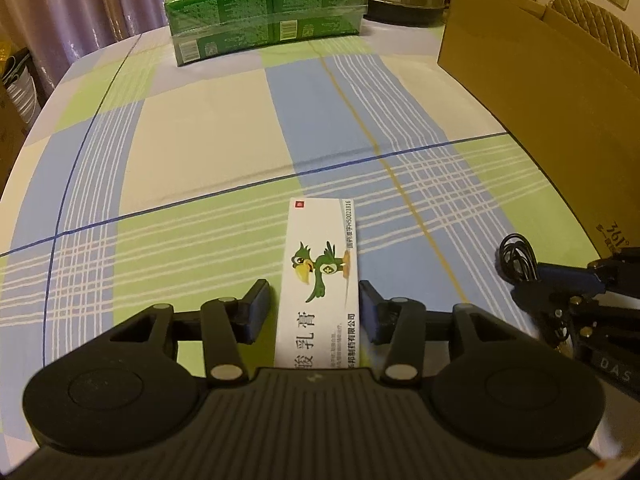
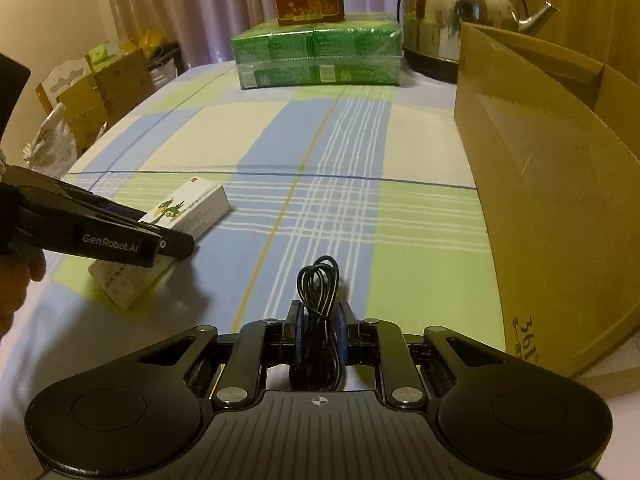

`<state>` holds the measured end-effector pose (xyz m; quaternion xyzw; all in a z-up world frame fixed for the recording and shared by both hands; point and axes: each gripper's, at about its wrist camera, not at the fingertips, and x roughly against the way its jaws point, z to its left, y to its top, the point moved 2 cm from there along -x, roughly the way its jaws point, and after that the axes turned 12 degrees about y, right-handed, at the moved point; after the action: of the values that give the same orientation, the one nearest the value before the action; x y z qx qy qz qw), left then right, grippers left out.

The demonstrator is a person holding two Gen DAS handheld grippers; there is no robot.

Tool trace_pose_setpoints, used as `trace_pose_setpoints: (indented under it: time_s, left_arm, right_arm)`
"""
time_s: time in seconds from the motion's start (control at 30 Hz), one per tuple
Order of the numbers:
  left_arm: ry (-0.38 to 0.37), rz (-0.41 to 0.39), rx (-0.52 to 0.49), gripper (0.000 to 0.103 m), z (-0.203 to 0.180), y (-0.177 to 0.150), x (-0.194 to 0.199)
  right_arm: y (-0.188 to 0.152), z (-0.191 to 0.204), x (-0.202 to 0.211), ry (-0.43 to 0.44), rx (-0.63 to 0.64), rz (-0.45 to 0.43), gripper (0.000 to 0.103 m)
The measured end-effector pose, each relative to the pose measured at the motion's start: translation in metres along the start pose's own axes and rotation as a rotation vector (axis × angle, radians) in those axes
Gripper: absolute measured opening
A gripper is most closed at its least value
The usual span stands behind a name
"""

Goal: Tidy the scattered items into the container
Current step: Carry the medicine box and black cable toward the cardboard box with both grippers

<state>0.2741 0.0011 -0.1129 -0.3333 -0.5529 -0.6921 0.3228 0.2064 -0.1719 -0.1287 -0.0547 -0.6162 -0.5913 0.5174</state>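
Left gripper (image 1: pixel 314 308): jaws wide, flanking white carton (image 1: pixel 320 276), long axis along the fingers. Right gripper (image 2: pixel 319 320): clamped on coiled black cable (image 2: pixel 318 304), loops pointing forward beside cardboard box (image 2: pixel 552 216).

black tongs (image 2: pixel 319 320) | blue pads | silver pivot screws | "GenRobot.AI" lettering

A checked tablecloth (image 1: pixel 200 140) carries a white carton (image 1: pixel 320 276), cardboard box (image 1: pixel 532 92), green packs (image 1: pixel 264 20) and kettle (image 2: pixel 460 20).

Dim warm light, fisheye-bowed edges, slight softness
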Motion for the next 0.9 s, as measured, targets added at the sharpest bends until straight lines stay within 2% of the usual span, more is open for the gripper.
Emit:
trace_pose_setpoints:
  time_s: [0.07, 0.3, 0.53, 0.63, 0.9]
  left_arm:
    - [-0.005, -0.001, -0.003, 0.033, 0.0, 0.0, 0.001]
    - [-0.045, -0.01, 0.017, 0.033, 0.001, 0.0, 0.006]
    - [-0.081, -0.039, 0.012, 0.033, -0.008, -0.001, 0.019]
    - [-0.069, -0.066, -0.013, 0.033, -0.014, -0.003, 0.034]
    - [-0.084, -0.119, 0.007, 0.033, -0.032, -0.01, 0.081]
  right_arm:
    - [-0.001, 0.001, -0.001, -0.005, 0.006, -0.007, 0.013]
    - [-0.002, 0.0, 0.0, -0.001, 0.01, -0.005, 0.011]
    - [0.002, 0.005, 0.024, -0.015, 0.019, -0.039, 0.01]
    - [0.003, 0.005, 0.039, -0.024, 0.026, -0.055, 0.01]
    - [0.008, 0.015, 0.085, -0.03, 0.029, -0.113, 0.01]
